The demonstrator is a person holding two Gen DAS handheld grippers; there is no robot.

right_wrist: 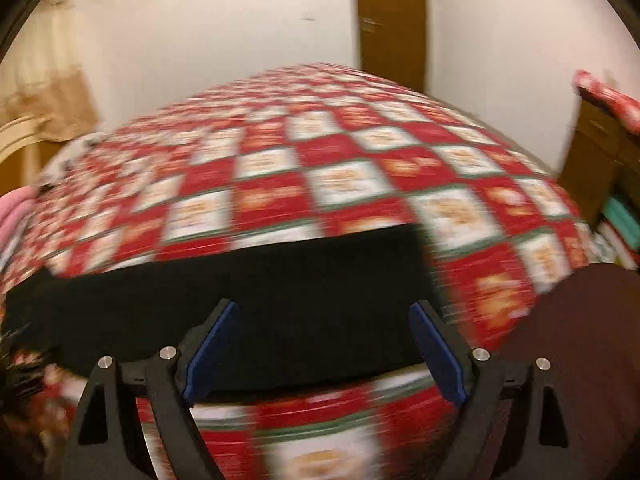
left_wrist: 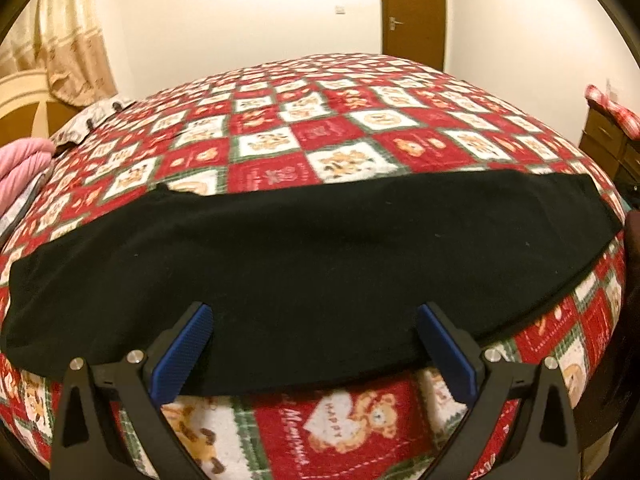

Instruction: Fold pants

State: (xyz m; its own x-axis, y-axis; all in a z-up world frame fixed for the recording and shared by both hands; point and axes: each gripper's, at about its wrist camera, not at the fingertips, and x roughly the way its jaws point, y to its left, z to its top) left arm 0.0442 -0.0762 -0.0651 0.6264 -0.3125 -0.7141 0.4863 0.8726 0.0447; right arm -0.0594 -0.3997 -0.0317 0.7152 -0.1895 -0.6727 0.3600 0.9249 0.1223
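The black pants (left_wrist: 320, 248) lie flat as a long band across the near part of the bed, running left to right. My left gripper (left_wrist: 315, 310) hangs open over their near edge, with nothing between its blue pads (left_wrist: 188, 352). In the blurred right wrist view the pants (right_wrist: 240, 312) end just right of centre. My right gripper (right_wrist: 323, 305) stands open over that end, near the front edge, and its blue pads (right_wrist: 208, 356) hold nothing.
A red, white and green patchwork blanket (left_wrist: 320, 128) covers the bed. Pink cloth (left_wrist: 20, 168) lies at the left edge. A wooden dresser (left_wrist: 612, 140) stands on the right and a brown door (left_wrist: 412, 8) behind. A person's dark maroon clothing (right_wrist: 580, 340) fills the lower right.
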